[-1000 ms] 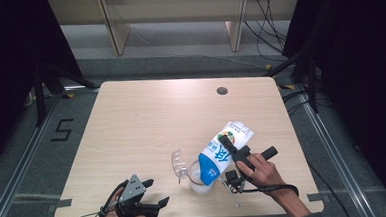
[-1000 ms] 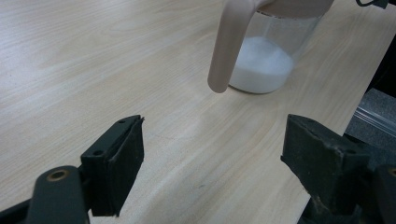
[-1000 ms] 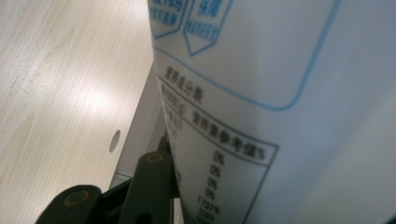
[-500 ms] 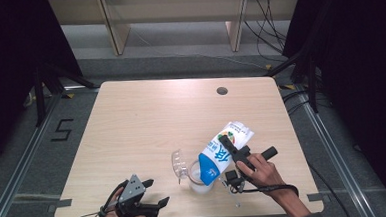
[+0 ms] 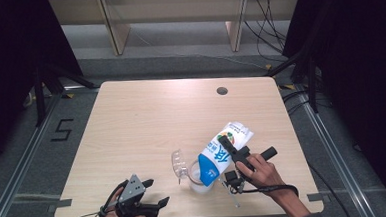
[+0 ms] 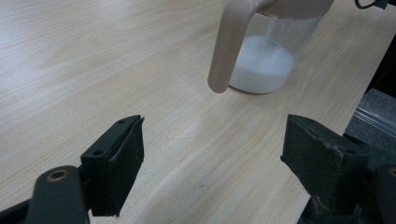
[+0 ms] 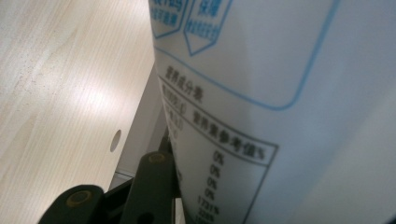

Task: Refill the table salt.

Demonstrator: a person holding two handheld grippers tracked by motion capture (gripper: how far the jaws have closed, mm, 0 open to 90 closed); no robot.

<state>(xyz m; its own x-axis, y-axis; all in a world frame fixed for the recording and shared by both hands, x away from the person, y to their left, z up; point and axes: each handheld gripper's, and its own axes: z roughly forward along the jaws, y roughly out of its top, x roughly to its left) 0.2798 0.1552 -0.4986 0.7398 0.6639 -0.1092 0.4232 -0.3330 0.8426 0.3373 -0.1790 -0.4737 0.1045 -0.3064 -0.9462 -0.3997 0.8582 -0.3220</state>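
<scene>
One carton [image 5: 222, 149], clamped in the right gripper [image 5: 225, 146], tilts its mouth toward seven o'clock over the jug [image 5: 200, 175]; left gripper [image 5: 158, 203] gapes wide.

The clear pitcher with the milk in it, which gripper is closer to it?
Right. The right gripper tilts the milk carton over the pitcher from just beside it; the left gripper rests open farther off, at the table's near edge.

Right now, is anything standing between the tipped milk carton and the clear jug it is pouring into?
Nothing visible does. The milk carton, held by the right hand-held gripper, tilts with its low end right over the jug. In the left gripper view a thin white stream falls straight into the milk already inside.
</scene>
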